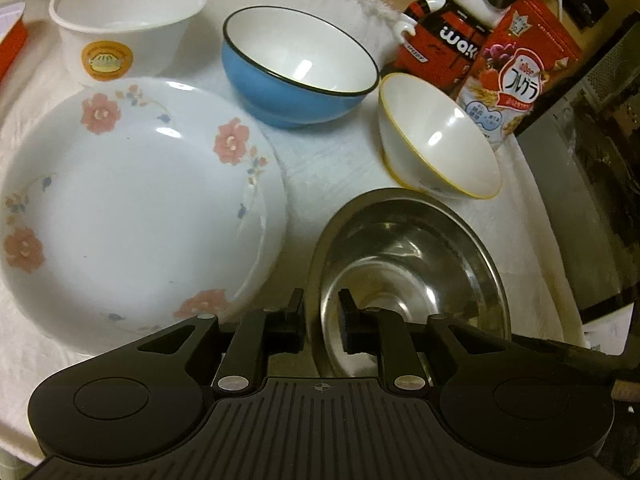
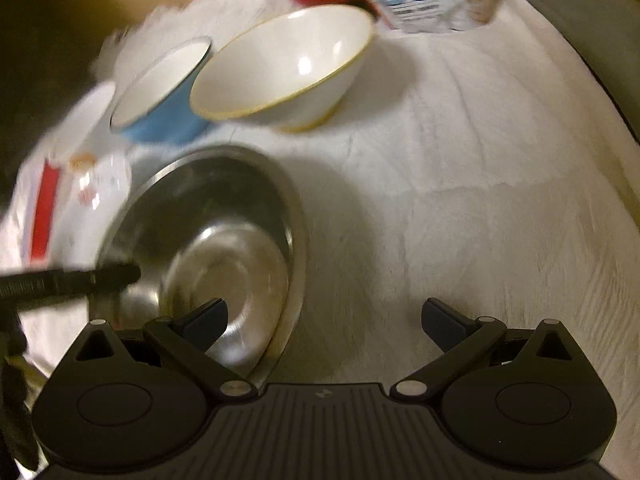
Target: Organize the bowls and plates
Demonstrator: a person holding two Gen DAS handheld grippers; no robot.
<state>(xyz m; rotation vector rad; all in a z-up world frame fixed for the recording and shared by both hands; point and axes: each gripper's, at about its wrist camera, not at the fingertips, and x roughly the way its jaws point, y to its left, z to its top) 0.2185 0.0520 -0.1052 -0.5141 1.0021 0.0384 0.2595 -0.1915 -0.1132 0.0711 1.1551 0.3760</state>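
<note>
A steel bowl (image 1: 408, 256) stands on the white cloth, close below both grippers. My left gripper (image 1: 322, 304) straddles its near-left rim, one finger outside and one inside, with a small gap showing beside the rim. My right gripper (image 2: 325, 308) is wide open over the steel bowl's (image 2: 224, 240) right rim and holds nothing. Left of the steel bowl lies a floral plate (image 1: 132, 208). Behind stand a blue bowl (image 1: 296, 76), a white bowl with a yellow rim (image 1: 436, 140) and a white plastic bowl (image 1: 124, 12) with an orange sticker.
A cereal bag (image 1: 516, 80) and a red box with a robot figure (image 1: 444, 40) stand at the back right. A red-and-white pack (image 1: 12, 36) lies at the far left. The cloth (image 2: 460, 220) right of the steel bowl is bare; the table edge curves along the right.
</note>
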